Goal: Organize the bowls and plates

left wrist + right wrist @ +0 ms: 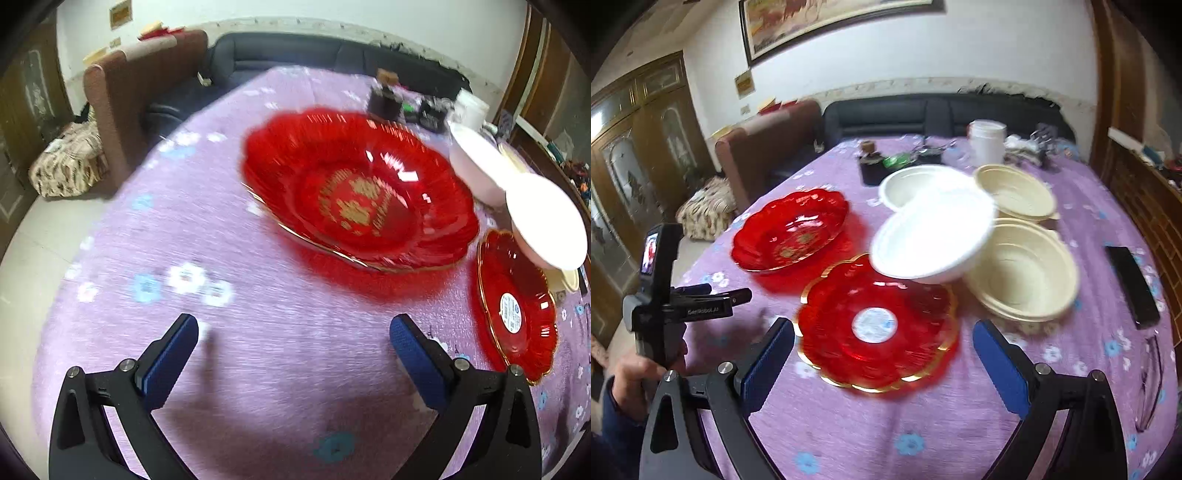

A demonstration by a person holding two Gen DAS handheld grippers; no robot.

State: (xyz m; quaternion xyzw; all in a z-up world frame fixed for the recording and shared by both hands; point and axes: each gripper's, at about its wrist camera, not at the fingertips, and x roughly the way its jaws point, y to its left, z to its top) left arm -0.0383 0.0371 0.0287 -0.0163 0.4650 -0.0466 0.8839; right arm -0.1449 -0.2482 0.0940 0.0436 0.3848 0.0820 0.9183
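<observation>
Two red scalloped plates lie on the purple cloth: one with a gold pattern (362, 195) (790, 230) and a gold-rimmed one with a white sticker (517, 306) (875, 325). Two white bowls (934, 240) (916, 184) and two cream bowls (1023, 269) (1015, 192) stand behind them. One white bowl (546, 221) sits tilted against the sticker plate. My left gripper (295, 339) is open and empty, short of the patterned plate. My right gripper (882, 347) is open and empty, its fingers on either side of the sticker plate's near part.
A black remote (1132, 288) lies at the right. A white jar (986, 140), a dark box (871, 166) and small clutter stand at the table's far end. A brown chair (140, 96) and dark sofa (295, 48) lie beyond the table.
</observation>
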